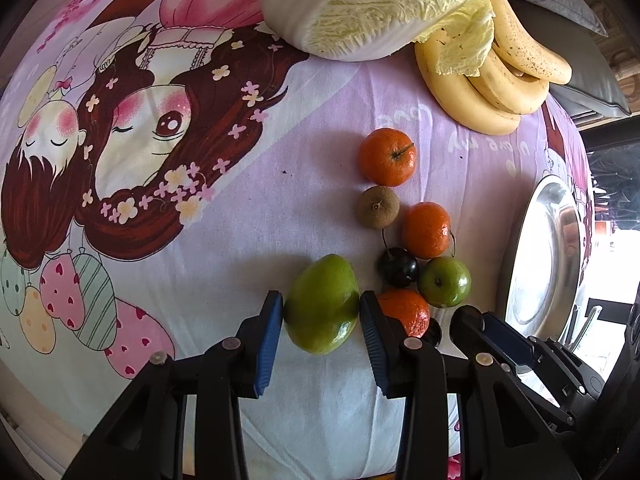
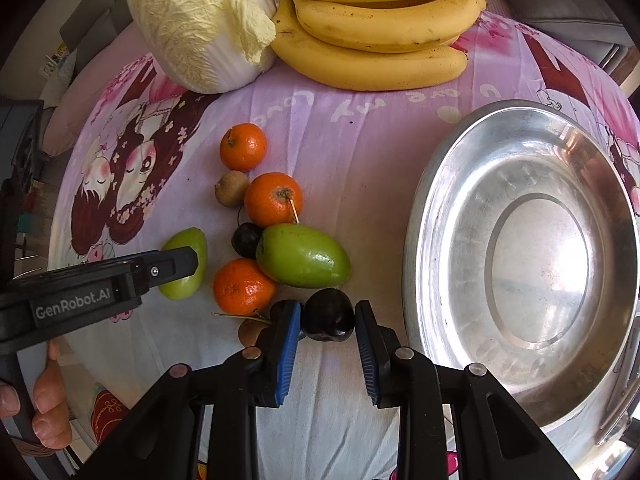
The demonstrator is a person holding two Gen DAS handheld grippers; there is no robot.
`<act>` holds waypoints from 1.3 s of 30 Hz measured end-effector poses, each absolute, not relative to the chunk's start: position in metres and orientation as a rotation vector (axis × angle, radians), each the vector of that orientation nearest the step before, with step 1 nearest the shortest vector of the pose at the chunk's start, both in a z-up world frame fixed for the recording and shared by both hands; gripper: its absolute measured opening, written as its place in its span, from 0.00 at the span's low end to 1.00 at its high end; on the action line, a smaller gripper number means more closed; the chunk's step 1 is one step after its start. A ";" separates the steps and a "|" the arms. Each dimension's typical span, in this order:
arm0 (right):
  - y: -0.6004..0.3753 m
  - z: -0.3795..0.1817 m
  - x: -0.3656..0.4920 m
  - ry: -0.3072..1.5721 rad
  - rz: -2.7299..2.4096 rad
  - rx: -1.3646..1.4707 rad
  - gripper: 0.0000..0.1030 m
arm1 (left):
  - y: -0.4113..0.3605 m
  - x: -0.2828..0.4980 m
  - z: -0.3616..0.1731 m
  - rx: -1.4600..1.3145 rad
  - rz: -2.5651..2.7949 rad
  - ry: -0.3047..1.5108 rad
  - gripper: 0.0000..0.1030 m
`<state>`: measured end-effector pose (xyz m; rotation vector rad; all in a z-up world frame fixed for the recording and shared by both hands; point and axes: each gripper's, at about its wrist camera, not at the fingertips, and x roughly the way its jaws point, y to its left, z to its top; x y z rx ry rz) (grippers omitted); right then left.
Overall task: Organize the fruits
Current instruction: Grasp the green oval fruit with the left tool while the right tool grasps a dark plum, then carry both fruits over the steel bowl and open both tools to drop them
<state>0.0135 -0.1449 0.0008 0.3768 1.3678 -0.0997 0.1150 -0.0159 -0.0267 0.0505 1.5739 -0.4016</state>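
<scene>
Left tool (image 1: 321, 312) is clamped on a green mango (image 1: 322, 304), right tool (image 2: 327, 318) is pinched tight on a dark plum (image 2: 329, 314), both low on the cloth-covered counter (image 2: 360, 128). Empty steel bowl (image 2: 436, 208) beside, oranges (image 2: 273, 199) behind, bananas (image 2: 376, 20) farthest.

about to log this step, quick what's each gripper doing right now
Left gripper: closed on the green mango.
Right gripper: closed on the dark plum.
</scene>
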 end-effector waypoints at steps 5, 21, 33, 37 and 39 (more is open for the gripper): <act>-0.148 0.011 0.012 1.341 -0.085 0.382 0.29 | -0.010 0.113 -0.013 0.048 -0.386 1.562 0.40; -0.220 0.028 -0.010 1.292 -0.180 0.420 0.29 | -0.093 0.080 0.022 0.128 -0.469 1.508 0.40; -0.283 0.004 -0.029 1.308 -0.256 0.458 0.30 | -0.182 0.056 0.012 0.223 -0.561 1.509 0.40; -0.299 -0.007 -0.031 1.314 -0.269 0.477 0.30 | -0.207 0.052 0.003 0.259 -0.578 1.513 0.40; -0.307 -0.012 -0.031 1.315 -0.268 0.486 0.30 | -0.217 0.051 -0.002 0.273 -0.581 1.517 0.40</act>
